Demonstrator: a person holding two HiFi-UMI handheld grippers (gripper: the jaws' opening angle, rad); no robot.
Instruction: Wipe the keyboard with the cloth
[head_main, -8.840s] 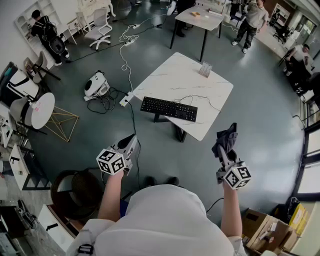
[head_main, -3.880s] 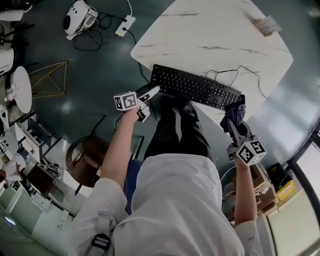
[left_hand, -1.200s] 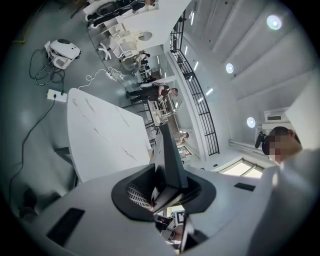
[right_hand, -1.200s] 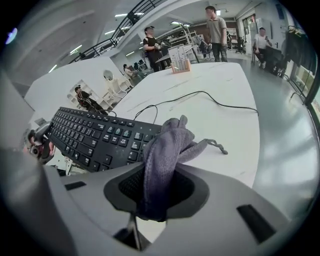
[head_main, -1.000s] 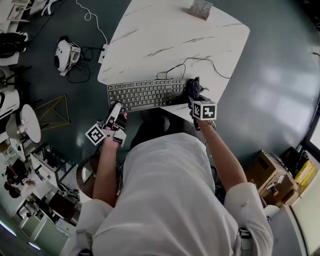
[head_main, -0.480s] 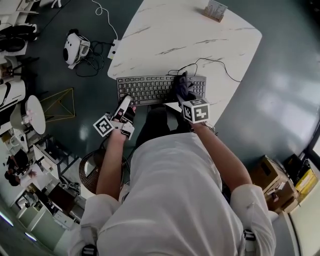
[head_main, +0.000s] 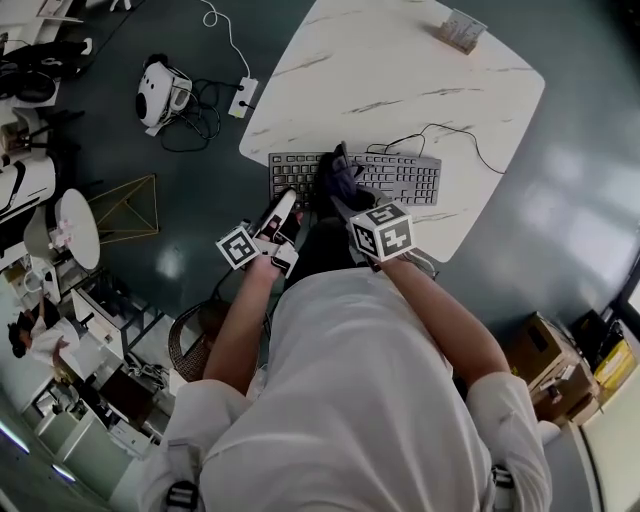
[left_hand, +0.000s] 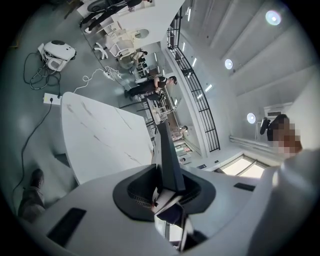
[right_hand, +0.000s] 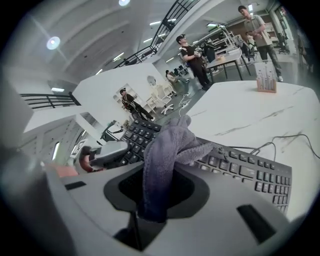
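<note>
Grey-violet cloth (head_main: 335, 175): bunched and clamped in the right gripper (head_main: 343, 200). Its free folds lie on the keys, a little left of the middle of the keyboard (head_main: 400, 180).
Right gripper jaws: closed on the cloth, which covers them completely in the right gripper view.
Keyboard: black, flat on the near edge of the white marble table (head_main: 400, 60). Its long axis goes from 9 o'clock to 3 o'clock in the head view, slightly tilted.
Deciding relation: the cloth is at 12 o'clock of the right gripper and touches the keys. The longer bare part of the keys lies at 3 o'clock of it, a shorter part at 9 o'clock. I judge that the next stroke should follow this long axis.
Left gripper (head_main: 287, 200): at 8 o'clock of the cloth, at the keyboard's front left corner. Its jaws are narrow and appear to pinch the keyboard's left end, which runs away from them edge-on like a dark blade. Probably it steadies the keyboard.
Cable (head_main: 450, 135): leaves the keyboard toward 1 o'clock and loops on the table.
Card stand (head_main: 462, 30): on the far corner at 1 o'clock, well apart.
Containers: none on the table. Cardboard boxes (head_main: 548, 345) stand on the floor at 4 o'clock, and I cannot tell their content.
</note>
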